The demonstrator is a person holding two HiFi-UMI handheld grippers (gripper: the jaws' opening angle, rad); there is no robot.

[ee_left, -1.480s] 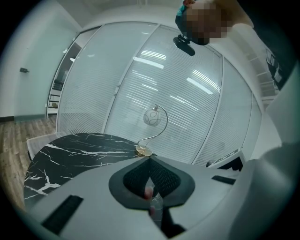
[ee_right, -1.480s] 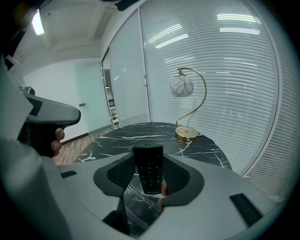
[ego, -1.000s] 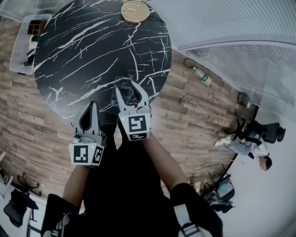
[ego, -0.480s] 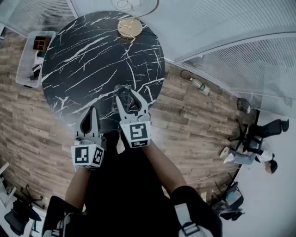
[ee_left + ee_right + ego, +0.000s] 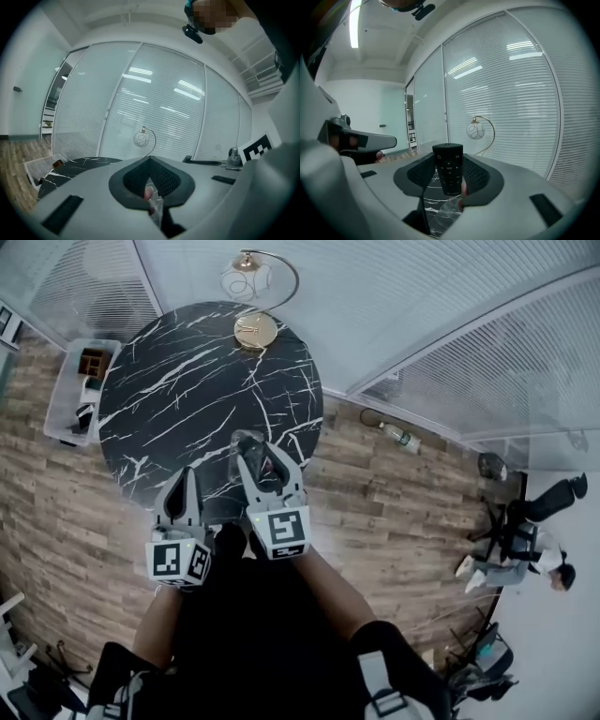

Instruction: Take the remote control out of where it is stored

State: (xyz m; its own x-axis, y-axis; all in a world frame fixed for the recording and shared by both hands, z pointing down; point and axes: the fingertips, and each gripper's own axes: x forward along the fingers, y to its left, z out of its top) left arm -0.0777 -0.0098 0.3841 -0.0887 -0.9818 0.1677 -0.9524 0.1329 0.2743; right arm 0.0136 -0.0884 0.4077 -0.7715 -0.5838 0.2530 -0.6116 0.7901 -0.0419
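A black remote control (image 5: 449,168) stands upright between the pads of my right gripper (image 5: 450,161), which is shut on it. Crinkled clear plastic (image 5: 443,213) hangs just under it. In the head view the right gripper (image 5: 265,454) holds the remote (image 5: 266,465) over the near edge of the round black marble table (image 5: 187,399). My left gripper (image 5: 183,486) is beside it to the left, apart from it, jaws together. In the left gripper view, the left gripper (image 5: 150,187) shows only a thin sliver of clear film in its slit.
A globe lamp (image 5: 251,282) on a brass base stands at the table's far edge. A clear storage bin (image 5: 75,390) sits on the wood floor left of the table. Glass walls with blinds curve behind. A bottle (image 5: 398,437) lies on the floor; a person (image 5: 525,549) is far right.
The view has pulled back from the table, which now looks smaller and farther, and the lamp has come into sight. Both grippers keep their grip and spacing.
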